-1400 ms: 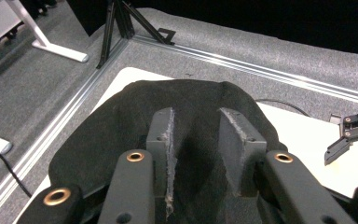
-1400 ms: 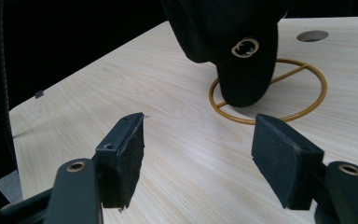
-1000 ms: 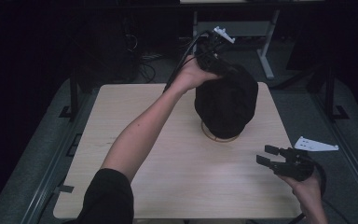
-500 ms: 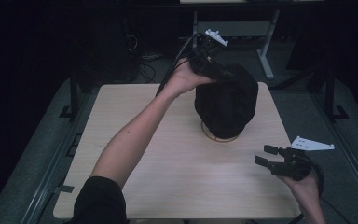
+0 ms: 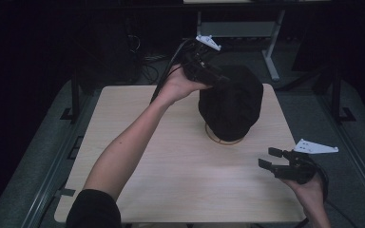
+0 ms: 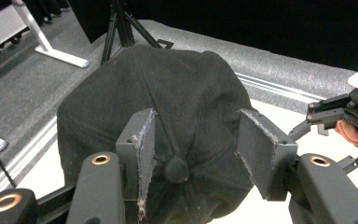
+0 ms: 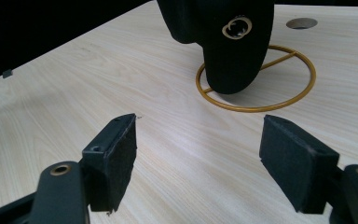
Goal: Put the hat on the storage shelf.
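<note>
The black cap sits on a stand with a gold wire ring base, toward the far middle of the table. Your left gripper hovers at its crown with both pads spread wide, straddling the top button and gripping nothing. If you close here, you risk pinching only loose cloth, and a sideways pull could tip the light stand or drag the ring across the wood. Your right gripper waits near the table's right edge, jaws apart and empty, well away from the ring, so nothing steadies the base. The tabletop is pale wood grain with a round cable hole. Around it the room is dark, with grey carpet and a white desk frame behind.
</note>
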